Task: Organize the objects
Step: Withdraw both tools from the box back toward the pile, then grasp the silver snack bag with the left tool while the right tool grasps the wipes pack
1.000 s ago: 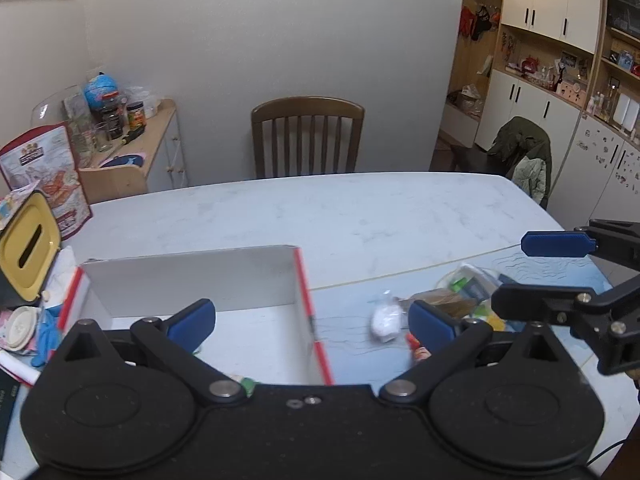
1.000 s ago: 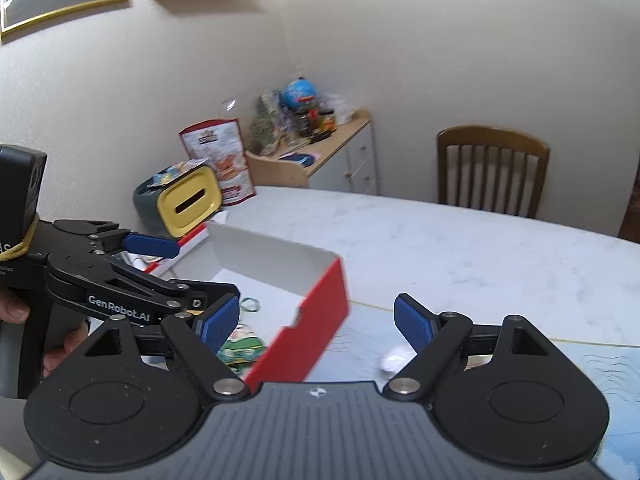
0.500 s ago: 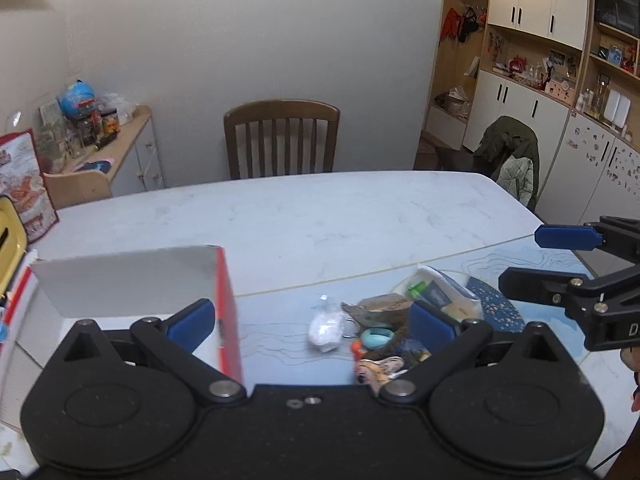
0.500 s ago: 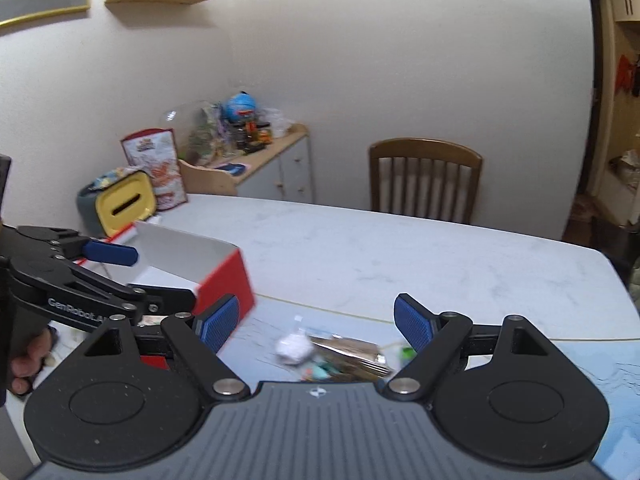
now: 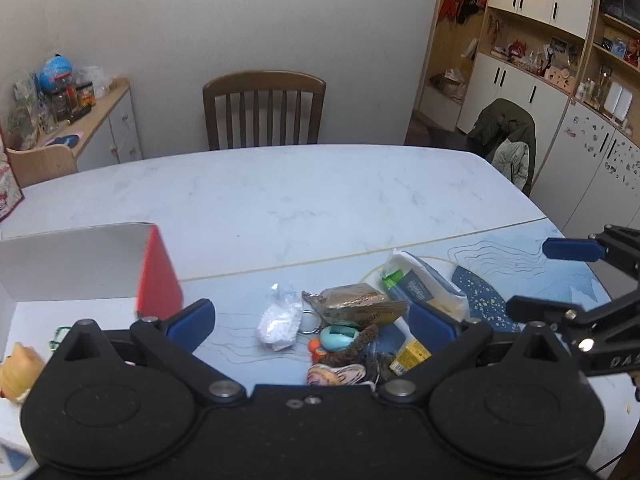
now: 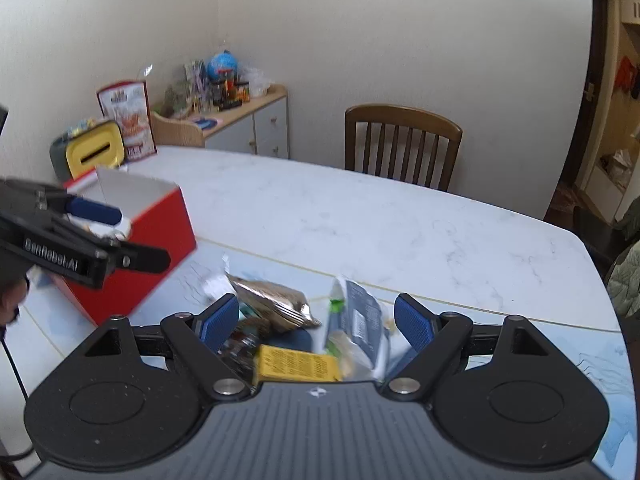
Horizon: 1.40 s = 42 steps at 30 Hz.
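Starting at your far left, a red-sided box [image 5: 158, 280] with a white inside stands open on the marble worktop [image 5: 320, 200], and a small tan toy [image 5: 18, 372] lies in its near corner. Your left gripper [image 5: 308, 322] hangs just right of that box, its fingers [image 5: 190, 320] spread wide with nothing pressed between them. Framed between them on a pale blue mat [image 5: 520, 256] is the pile you are sorting: a crumpled white wrapper [image 5: 280, 322] nearest the box, then a key ring [image 5: 308, 322], a shiny brown foil pouch [image 5: 352, 300], a teal egg-shaped piece [image 5: 338, 338], a patterned shell-like item [image 5: 336, 374] at the near edge, a small yellow carton [image 5: 410, 356], and a white-and-blue tissue pack [image 5: 420, 284] with a green tab. These lie touching and partly overlapping, so the pouch and tissue pack cover what is beneath.

Further right, your right gripper [image 6: 316, 320] also stands open and empty, above the yellow carton [image 6: 296, 364], the foil pouch [image 6: 272, 300] and the tissue pack [image 6: 360, 316]. From that side the box [image 6: 152, 236] sits close beside the pile. Behind, a wooden chair [image 5: 264, 112] stands at the far edge, and a yellow-lidded bin [image 6: 88, 152] and a snack bag [image 6: 126, 120] crowd the left corner.
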### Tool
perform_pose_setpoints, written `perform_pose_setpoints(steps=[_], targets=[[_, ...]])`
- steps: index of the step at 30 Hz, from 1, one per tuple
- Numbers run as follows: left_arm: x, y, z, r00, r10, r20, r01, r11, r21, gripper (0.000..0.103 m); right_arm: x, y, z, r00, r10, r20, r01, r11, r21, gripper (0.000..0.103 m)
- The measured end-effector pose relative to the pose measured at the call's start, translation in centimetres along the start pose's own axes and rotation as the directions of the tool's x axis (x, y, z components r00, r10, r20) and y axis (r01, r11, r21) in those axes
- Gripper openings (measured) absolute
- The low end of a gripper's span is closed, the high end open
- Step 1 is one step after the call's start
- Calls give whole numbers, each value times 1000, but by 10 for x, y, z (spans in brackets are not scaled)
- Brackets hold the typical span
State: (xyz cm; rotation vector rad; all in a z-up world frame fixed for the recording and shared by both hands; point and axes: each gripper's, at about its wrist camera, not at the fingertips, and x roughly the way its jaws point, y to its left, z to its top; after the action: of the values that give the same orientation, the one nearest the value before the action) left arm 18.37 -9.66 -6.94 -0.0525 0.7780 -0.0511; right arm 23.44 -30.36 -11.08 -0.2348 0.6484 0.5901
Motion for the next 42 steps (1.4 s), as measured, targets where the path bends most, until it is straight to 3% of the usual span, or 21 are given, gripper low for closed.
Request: perform_pose_setpoints(steps=[10, 19, 29, 34, 42], targets=[[59, -19, 27, 993, -5, -116, 8, 1000, 23, 103, 43, -32, -14, 997, 11, -70, -6, 998, 65, 85], [118, -22, 35, 964, 0, -267, 2, 1000, 6, 102, 74, -40, -13, 995, 27, -100, -20, 997, 74, 84], [160, -28, 26, 928, 5, -371, 2, 1000, 20, 100, 104, -38, -18, 986, 38, -165, -22, 995, 94, 73], [168, -29, 24, 924, 12, -382, 0, 999, 33, 92, 114, -38, -21, 980, 47, -192, -27, 994, 103, 68], [164, -32, 25, 926, -5, -376, 15, 1000, 23, 68, 122, -40, -26, 974, 50, -221, -24, 993, 119, 50]])
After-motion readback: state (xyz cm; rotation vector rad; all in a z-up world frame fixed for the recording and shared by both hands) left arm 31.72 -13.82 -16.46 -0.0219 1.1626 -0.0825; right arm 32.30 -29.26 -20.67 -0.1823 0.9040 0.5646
